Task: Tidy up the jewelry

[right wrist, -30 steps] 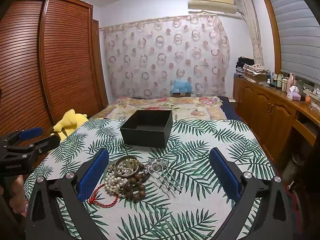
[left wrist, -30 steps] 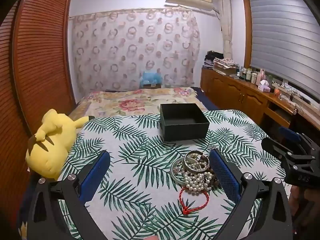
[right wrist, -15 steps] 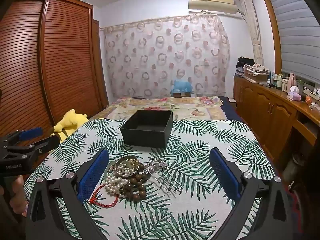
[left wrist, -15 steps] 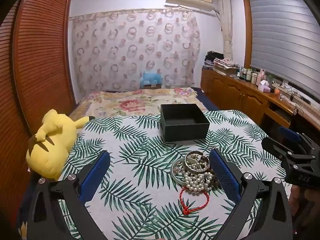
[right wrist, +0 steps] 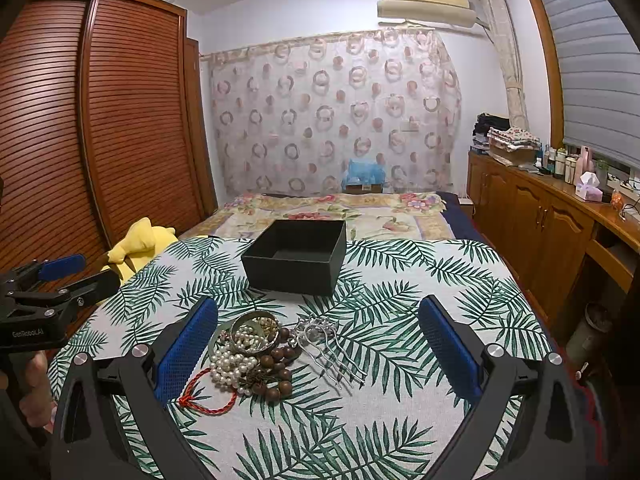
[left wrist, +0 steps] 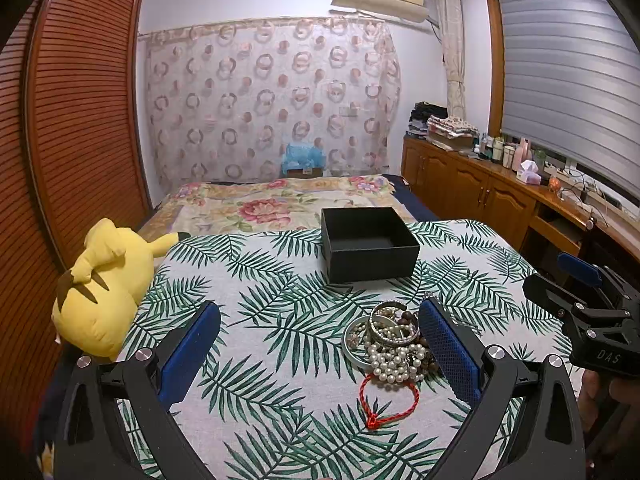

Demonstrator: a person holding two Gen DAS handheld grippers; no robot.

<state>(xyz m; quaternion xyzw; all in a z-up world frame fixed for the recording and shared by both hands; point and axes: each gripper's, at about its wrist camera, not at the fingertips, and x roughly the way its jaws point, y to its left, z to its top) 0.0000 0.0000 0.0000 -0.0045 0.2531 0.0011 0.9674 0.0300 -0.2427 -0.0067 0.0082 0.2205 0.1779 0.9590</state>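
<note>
An open black box [left wrist: 370, 242] [right wrist: 296, 256] stands on the palm-leaf cloth [left wrist: 280, 360]. In front of it lies a jewelry pile: metal bangles [left wrist: 390, 322] [right wrist: 254, 330], a pearl strand [left wrist: 394, 362] [right wrist: 226, 366], brown wooden beads [right wrist: 276, 372], a red cord bracelet [left wrist: 382, 402] [right wrist: 206, 394] and a silver hair comb [right wrist: 332, 350]. My left gripper [left wrist: 320, 354] is open and empty, just left of the pile. My right gripper [right wrist: 320, 354] is open and empty, above the comb and beads. Each gripper shows in the other's view, the right [left wrist: 580, 300] and the left [right wrist: 60, 276].
A yellow plush toy [left wrist: 102, 288] lies at the cloth's left edge. A floral bedspread [left wrist: 276, 204] lies behind the box. A wooden wardrobe [right wrist: 100, 140] is on the left, and a wooden counter [left wrist: 500, 188] with bottles on the right.
Almost nothing moved. Both grippers stay open and hover in place, with only a slight shift of view.
</note>
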